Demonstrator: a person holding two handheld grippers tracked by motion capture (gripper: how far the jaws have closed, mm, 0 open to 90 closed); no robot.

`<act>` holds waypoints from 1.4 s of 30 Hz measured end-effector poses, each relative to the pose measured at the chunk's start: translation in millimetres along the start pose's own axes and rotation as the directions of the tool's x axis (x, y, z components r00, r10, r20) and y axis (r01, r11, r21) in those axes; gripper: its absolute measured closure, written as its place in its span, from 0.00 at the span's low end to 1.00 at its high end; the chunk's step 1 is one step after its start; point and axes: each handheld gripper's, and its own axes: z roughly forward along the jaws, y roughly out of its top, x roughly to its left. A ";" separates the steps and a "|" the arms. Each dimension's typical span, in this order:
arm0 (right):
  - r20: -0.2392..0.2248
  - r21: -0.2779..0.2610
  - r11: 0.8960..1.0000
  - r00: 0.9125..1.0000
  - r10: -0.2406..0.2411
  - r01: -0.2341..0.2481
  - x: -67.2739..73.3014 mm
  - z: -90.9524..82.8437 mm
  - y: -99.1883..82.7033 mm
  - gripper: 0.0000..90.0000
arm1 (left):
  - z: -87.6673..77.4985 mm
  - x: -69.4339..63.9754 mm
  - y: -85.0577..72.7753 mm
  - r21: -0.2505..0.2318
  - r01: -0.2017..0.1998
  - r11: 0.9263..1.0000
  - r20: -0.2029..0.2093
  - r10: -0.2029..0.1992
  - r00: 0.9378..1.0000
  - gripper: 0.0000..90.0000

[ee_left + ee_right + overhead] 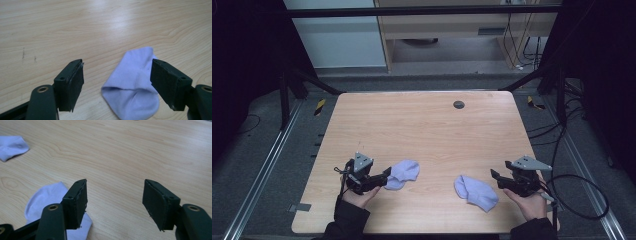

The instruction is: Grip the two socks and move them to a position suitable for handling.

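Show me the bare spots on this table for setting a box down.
The whole far half of the table is bare, up to the small dark grommet. A narrow bare strip lies between the left sock and the right sock. The near edge is crowded by both socks and grippers.

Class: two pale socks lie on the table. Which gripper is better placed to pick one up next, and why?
Probably the left gripper: its open jaws already frame the left sock in its own view. The right gripper is open too, but the right sock lies off to one side of its jaws.
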 end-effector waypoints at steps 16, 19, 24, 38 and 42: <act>-0.087 0.022 0.998 0.995 -0.053 0.055 22.7 -11.2 -1.6 0.56 | 16.7 -60.8 23.2 -0.029 -0.095 0.995 0.065 0.096 0.993 0.37; -0.100 0.041 0.997 0.993 -0.063 0.068 26.9 -8.4 -5.6 0.58 | 22.3 -72.2 25.2 -0.026 -0.102 0.994 0.078 0.104 0.991 0.38; -0.112 0.053 0.995 0.991 -0.075 0.081 28.8 -6.4 -9.4 0.60 | 28.4 -85.0 26.6 -0.019 -0.117 0.993 0.093 0.118 0.989 0.39; -0.155 0.079 0.993 0.985 -0.077 0.090 35.4 -10.8 -23.4 0.65 | 50.0 -124.4 25.9 0.029 -0.142 0.989 0.158 0.135 0.978 0.48; -0.168 0.089 0.991 0.982 -0.087 0.103 37.8 -10.3 -27.3 0.66 | 56.7 -134.7 23.6 0.047 -0.155 0.987 0.175 0.145 0.974 0.50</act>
